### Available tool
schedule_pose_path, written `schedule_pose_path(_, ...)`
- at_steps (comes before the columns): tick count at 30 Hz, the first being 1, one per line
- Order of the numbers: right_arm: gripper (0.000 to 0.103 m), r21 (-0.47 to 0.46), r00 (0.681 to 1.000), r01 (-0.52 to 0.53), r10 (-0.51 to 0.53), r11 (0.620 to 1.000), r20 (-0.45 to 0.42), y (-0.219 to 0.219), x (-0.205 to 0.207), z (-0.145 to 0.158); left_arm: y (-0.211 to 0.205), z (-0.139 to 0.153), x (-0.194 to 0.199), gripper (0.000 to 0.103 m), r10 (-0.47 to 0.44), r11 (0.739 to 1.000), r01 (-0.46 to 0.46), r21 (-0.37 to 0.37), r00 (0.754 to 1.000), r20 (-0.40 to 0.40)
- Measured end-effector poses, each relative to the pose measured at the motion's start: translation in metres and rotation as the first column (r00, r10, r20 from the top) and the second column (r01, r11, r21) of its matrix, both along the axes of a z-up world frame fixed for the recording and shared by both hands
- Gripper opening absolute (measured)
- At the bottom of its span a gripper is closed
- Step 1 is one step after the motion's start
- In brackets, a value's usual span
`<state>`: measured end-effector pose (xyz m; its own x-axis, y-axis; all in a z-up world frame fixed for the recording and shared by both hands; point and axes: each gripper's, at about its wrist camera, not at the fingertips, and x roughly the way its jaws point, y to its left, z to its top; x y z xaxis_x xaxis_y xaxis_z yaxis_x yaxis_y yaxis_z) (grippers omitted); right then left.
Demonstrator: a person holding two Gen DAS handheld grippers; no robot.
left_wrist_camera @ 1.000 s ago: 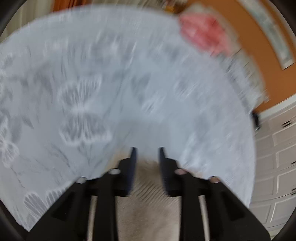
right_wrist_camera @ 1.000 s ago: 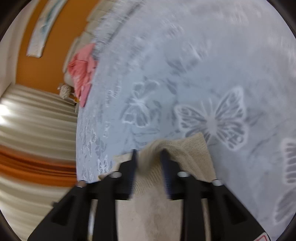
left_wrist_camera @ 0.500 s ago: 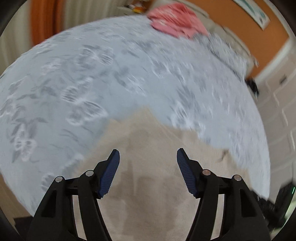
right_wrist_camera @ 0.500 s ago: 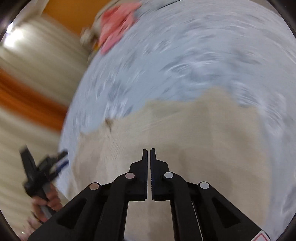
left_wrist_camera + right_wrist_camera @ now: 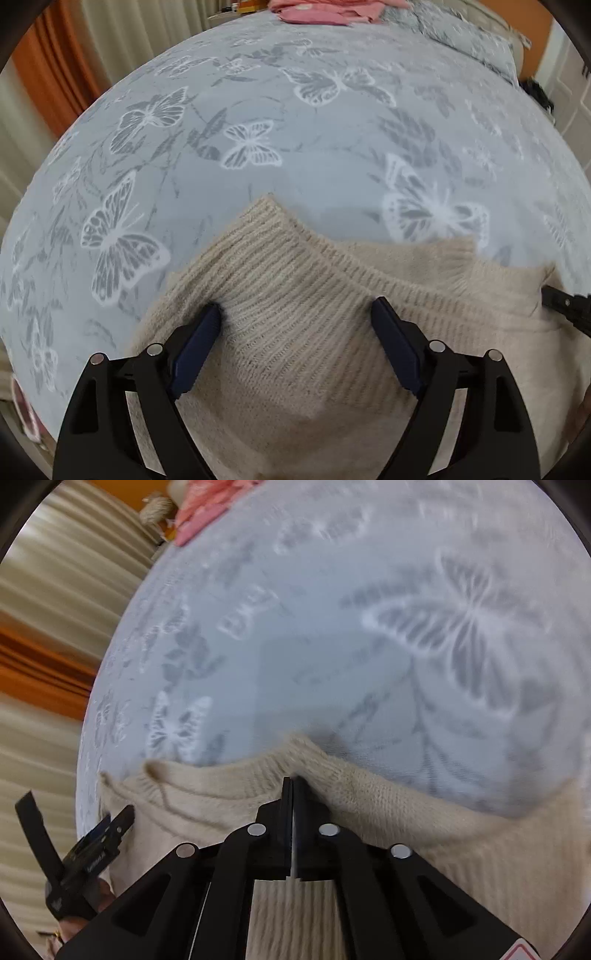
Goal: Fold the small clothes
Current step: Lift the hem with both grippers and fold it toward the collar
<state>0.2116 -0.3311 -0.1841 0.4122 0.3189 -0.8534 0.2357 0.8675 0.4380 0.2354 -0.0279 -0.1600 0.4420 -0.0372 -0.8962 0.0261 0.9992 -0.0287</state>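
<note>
Sweater position: cream knit sweater (image 5: 306, 332) lies on the butterfly bedspread (image 5: 258, 110) and fills the lower middle and lower right of the left wrist view; in the right wrist view it is a band across the bottom of the frame.
Long axis: the ribbed edge runs from left to right in both views, with a raised ribbed corner in the centre of the left wrist view.
Left gripper (image 5: 295, 325): jaws wide apart and opening; the ribbed corner is between them, and the pads do not seem to press on it.
Right gripper (image 5: 293, 786): jaws almost together and opening a little; the tips sit at a raised fold of the ribbed edge. Whether knit is pinched between them, I cannot tell.
Which hand is nearer: both are on the same edge. The left one is at the lower left of the right wrist view; a black part at the right edge of the left wrist view is probably the right one.
Coming move, as I judge: each gripper closes on its part of the edge.
Other clothes: pink garments (image 5: 325, 11) at the top of the frame, well apart.
</note>
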Motion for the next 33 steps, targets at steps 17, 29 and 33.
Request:
schedule_pose_path(17, 0.009, -0.050, 0.953, 0.287, -0.280, 0.957, 0.115, -0.097, -0.101, 0.036, 0.068, 0.019, 0.017, 0.018, 0.102, 0.947, -0.104, -0.305, 0.995, -0.023)
schedule_pose_path(29, 0.017, -0.127, 0.958, 0.270, -0.254, 0.954, 0.129, -0.087, -0.103, 0.047, 0.081, 0.035, 0.020, 0.021, 0.162, 0.960, -0.151, -0.234, 0.987, 0.025)
schedule_pose_path(33, 0.017, -0.079, 0.986, 0.095, -0.083, 0.992, 0.147, -0.027, -0.097, 0.067, 0.040, 0.070, -0.011, 0.049, -0.001, 0.973, 0.027, -0.231, 0.993, 0.114)
